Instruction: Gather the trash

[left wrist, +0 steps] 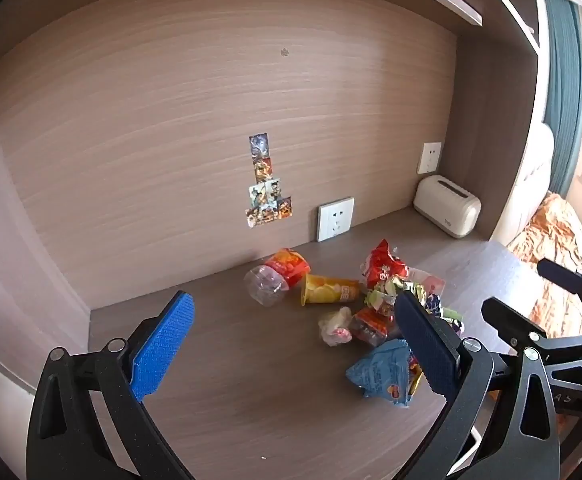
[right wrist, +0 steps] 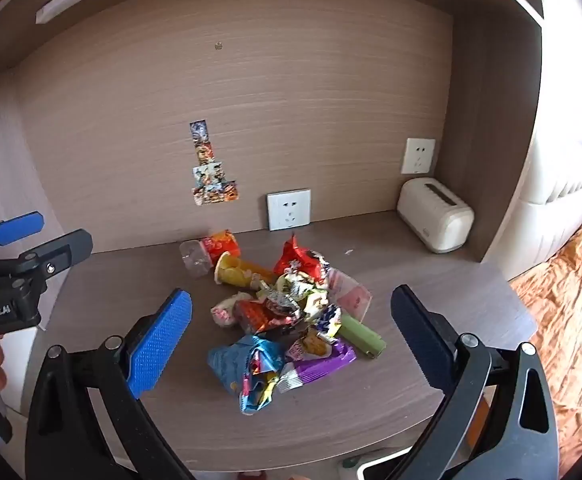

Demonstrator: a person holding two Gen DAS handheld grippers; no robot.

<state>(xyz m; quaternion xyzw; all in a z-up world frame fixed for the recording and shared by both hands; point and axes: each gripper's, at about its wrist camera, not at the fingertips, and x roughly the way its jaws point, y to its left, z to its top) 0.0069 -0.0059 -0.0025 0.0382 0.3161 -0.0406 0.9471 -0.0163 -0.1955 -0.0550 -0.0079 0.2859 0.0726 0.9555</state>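
Wood-grain panelling backs a brown desk [right wrist: 371, 420] set in an alcove, with an orange patterned bedspread [right wrist: 563, 320] beyond its right end. Against the far right corner sits a cream box with a slot in its top [right wrist: 435, 216], and two white wall sockets [right wrist: 289, 209] and a column of small stickers [right wrist: 211, 166] are fixed to the back panel. Near the middle of the desk lies the trash pile [right wrist: 287, 308], a loose heap of crumpled wrappers: a blue foil packet [right wrist: 247, 364] nearest the cameras, a purple wrapper [right wrist: 323, 360] beside it, a green tube [right wrist: 361, 336] on the right, a red packet [right wrist: 295, 260] and a yellow chip cup [right wrist: 235, 270] farther back, and a clear bottle with an orange label [right wrist: 207, 252] at the rear left. Left gripper [left wrist: 291, 344] and right gripper [right wrist: 291, 336] both hover above the desk with their jaws spread wide apart, holding nothing; the pile lies ahead, untouched.
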